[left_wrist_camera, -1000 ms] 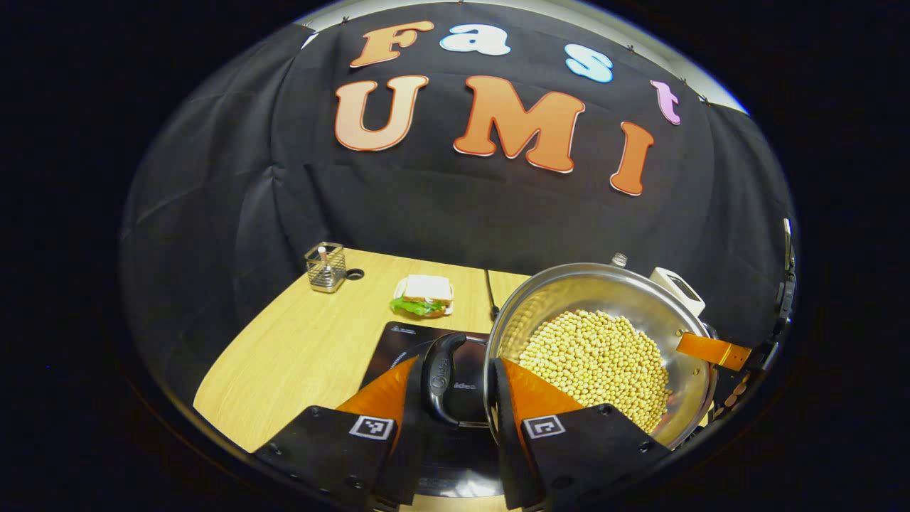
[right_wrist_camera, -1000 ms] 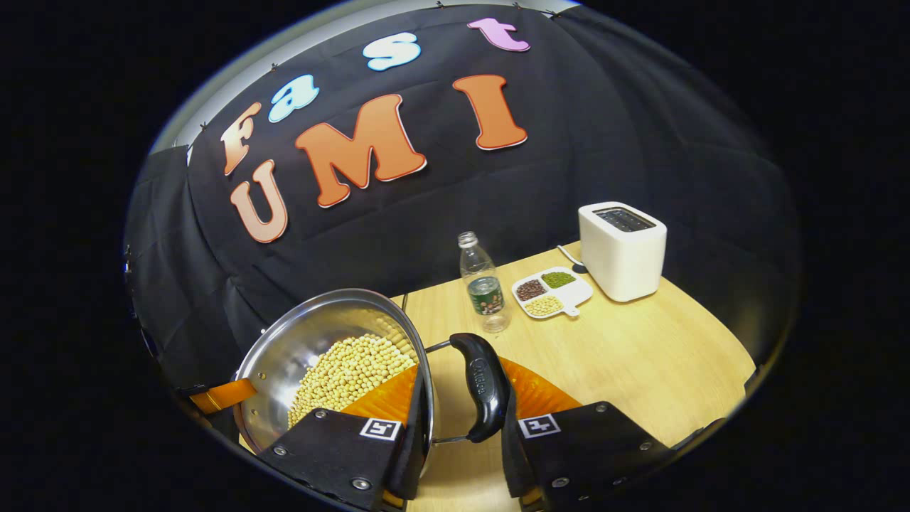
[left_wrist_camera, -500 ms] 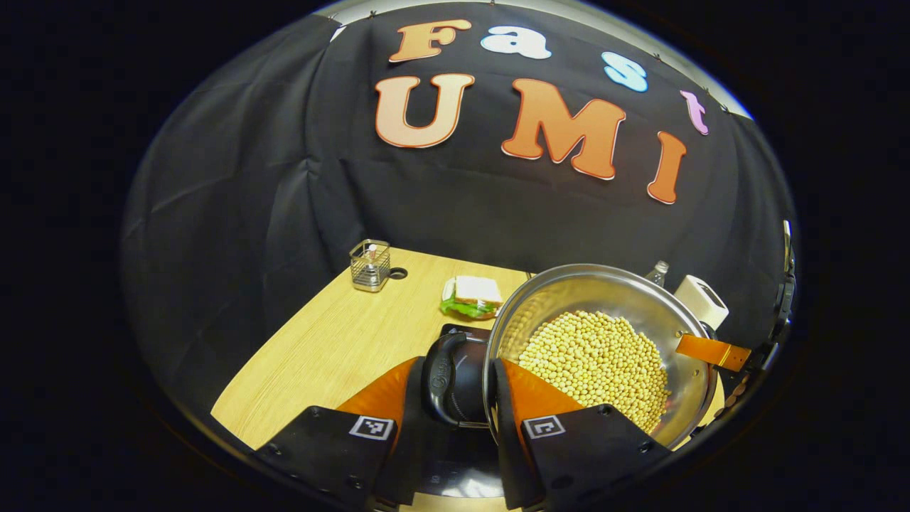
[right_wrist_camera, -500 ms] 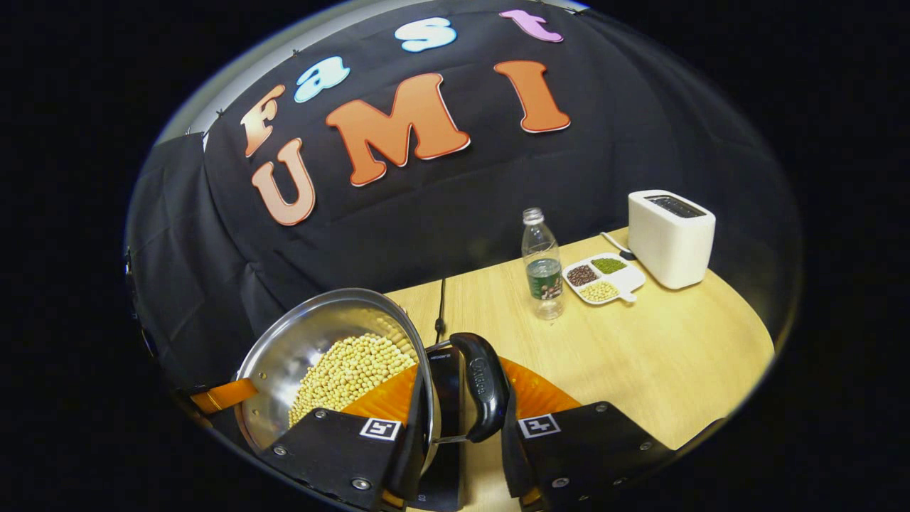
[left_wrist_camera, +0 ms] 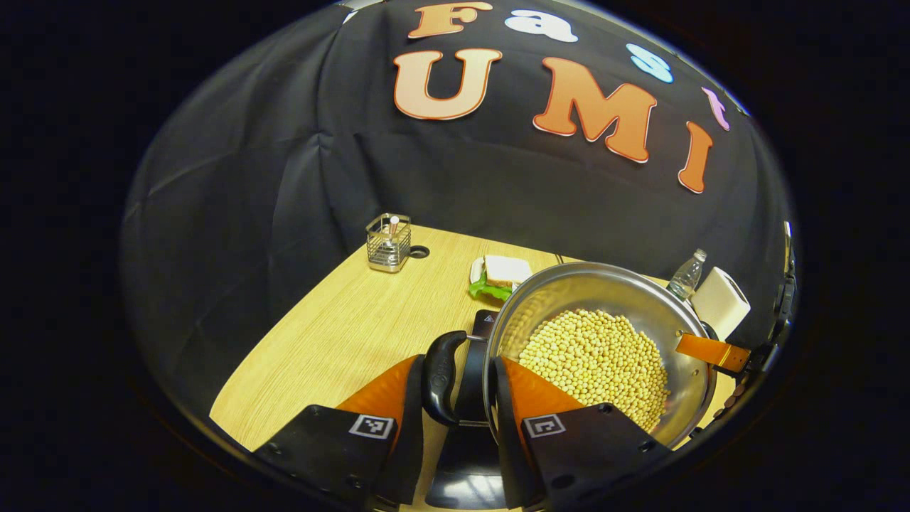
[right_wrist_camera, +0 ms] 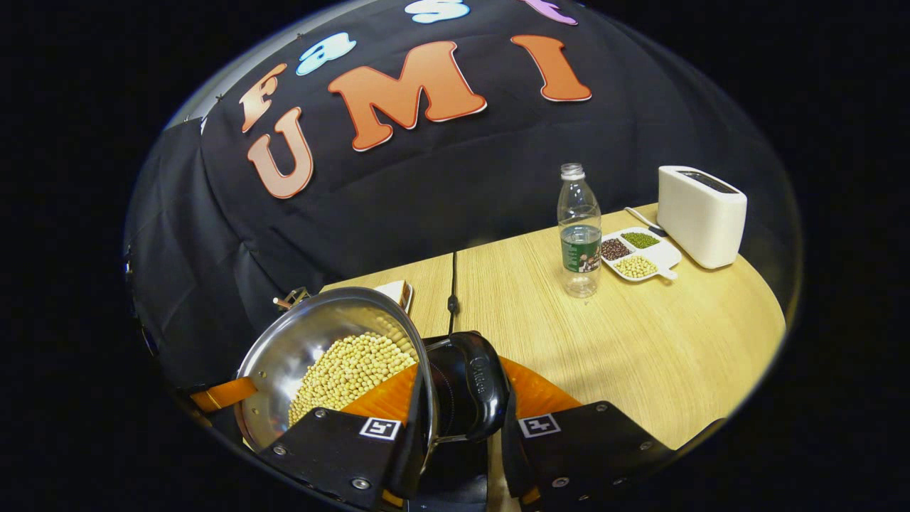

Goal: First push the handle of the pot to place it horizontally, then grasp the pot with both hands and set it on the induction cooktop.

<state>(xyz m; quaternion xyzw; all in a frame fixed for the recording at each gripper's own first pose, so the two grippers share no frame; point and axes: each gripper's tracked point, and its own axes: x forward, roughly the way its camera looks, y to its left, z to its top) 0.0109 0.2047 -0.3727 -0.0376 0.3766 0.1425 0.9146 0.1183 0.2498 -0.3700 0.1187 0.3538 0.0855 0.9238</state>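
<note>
A steel pot [left_wrist_camera: 604,284] holding yellow beans hangs above the table, with a black handle on each side. My left gripper [left_wrist_camera: 455,387] is shut on its left handle [left_wrist_camera: 439,377], one finger outside the handle and one inside the pot wall. In the right gripper view my right gripper [right_wrist_camera: 462,409] is shut the same way on the other handle [right_wrist_camera: 482,384] of the pot [right_wrist_camera: 298,341]. The black induction cooktop [left_wrist_camera: 469,455] lies beneath the pot, mostly hidden by it, and its glossy surface [right_wrist_camera: 448,387] shows between pot and handle.
On the wooden table [left_wrist_camera: 334,334] stand a wire basket [left_wrist_camera: 388,243] and a sandwich on a plate [left_wrist_camera: 501,274] at the back. A water bottle [right_wrist_camera: 579,231], a divided dish of beans [right_wrist_camera: 636,254] and a white toaster [right_wrist_camera: 700,215] stand back right. A black cable [right_wrist_camera: 453,284] runs to the cooktop.
Both grippers have carried the pot across the table. The cooktop has come in under the right handle and slid further beneath the pot. Both grips are unchanged.
</note>
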